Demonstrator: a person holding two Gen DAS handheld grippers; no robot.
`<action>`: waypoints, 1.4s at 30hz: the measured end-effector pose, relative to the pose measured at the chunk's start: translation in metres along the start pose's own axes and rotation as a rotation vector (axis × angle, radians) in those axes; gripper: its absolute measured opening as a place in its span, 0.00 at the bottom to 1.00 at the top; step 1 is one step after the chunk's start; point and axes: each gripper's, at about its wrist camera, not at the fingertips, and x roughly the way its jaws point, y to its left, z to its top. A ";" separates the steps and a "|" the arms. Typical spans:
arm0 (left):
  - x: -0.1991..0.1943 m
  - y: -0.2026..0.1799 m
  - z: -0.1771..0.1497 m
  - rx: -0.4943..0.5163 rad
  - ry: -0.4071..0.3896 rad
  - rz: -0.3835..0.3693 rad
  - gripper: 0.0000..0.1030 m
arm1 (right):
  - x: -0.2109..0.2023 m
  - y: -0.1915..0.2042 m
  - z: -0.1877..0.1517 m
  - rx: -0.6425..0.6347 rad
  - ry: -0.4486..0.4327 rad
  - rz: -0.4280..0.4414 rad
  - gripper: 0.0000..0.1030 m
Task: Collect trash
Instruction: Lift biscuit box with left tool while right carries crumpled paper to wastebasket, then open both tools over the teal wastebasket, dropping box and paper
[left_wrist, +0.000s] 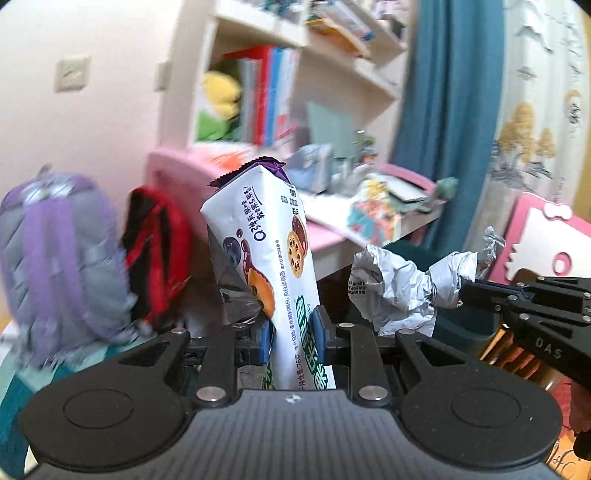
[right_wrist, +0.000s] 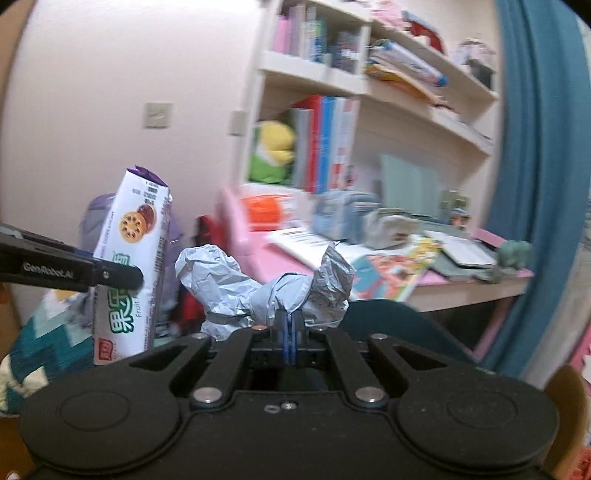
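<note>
Two pieces of trash are in your grip, one per tool, both held up in the air in front of the pink desk (right_wrist: 280, 258) and shelves (right_wrist: 369, 96). Your left gripper (left_wrist: 291, 332) is clamped on the lower part of the biscuit wrapper (left_wrist: 266, 258), its blue pads (left_wrist: 318, 334) pressing the pack from both sides while the torn purple top stands up and leans a little to the left. That wrapper looks light and thin, a slick printed film that keeps its boxy shape only loosely; it appears empty or nearly so, so it will likely crush under pressure and could slide between the pads. Holding it low, as you do, leaves the long upper end free to flop, so a hold nearer the middle would steady it. Your right gripper (right_wrist: 290, 325) has its pads nearly together, pinched on a narrow waist of the crumpled foil (right_wrist: 258, 291), with a lobe bulging out to each side. The foil looks almost weightless, soft and springy, easy to tear and easy to lose if only a thin fold is caught. From the left camera the foil (left_wrist: 399, 288) hangs near the wrapper but apart from it. No bin shows in either view.
</note>
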 end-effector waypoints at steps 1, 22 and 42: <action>0.005 -0.011 0.008 0.015 -0.004 -0.015 0.22 | 0.000 -0.010 0.002 0.007 -0.001 -0.025 0.00; 0.155 -0.165 0.069 0.165 0.107 -0.181 0.22 | 0.050 -0.114 -0.035 0.003 0.245 -0.173 0.00; 0.225 -0.173 0.020 0.169 0.370 -0.180 0.48 | 0.075 -0.110 -0.038 -0.020 0.436 -0.071 0.20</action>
